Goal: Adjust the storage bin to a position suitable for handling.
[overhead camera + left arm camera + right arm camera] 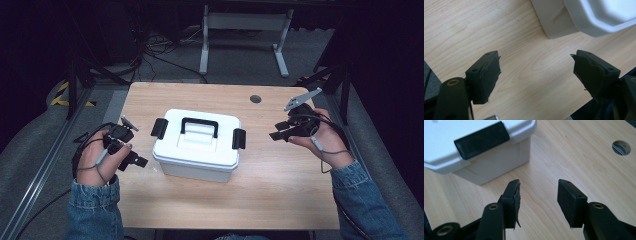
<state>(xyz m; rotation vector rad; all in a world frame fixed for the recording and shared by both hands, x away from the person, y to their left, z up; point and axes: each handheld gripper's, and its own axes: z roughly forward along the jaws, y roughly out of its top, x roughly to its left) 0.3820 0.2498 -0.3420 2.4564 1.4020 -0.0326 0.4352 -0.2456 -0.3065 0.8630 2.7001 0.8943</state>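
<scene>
White storage box (197, 145), lid on, mid-table; no label or writing legible on it.
My left gripper (134, 159) and right gripper (278, 134) flank it, clear of it, jaws spread with nothing between; black latch (482, 140) at each end, black handle (199, 125) on top.

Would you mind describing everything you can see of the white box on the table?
The white box looks like smooth plastic, rectangular with bevelled lid corners. Its lid is on, with a black carry handle lying across the top and a black latch at each short end. It stands upright near the middle of the wooden table, and neither gripper touches it.
</scene>
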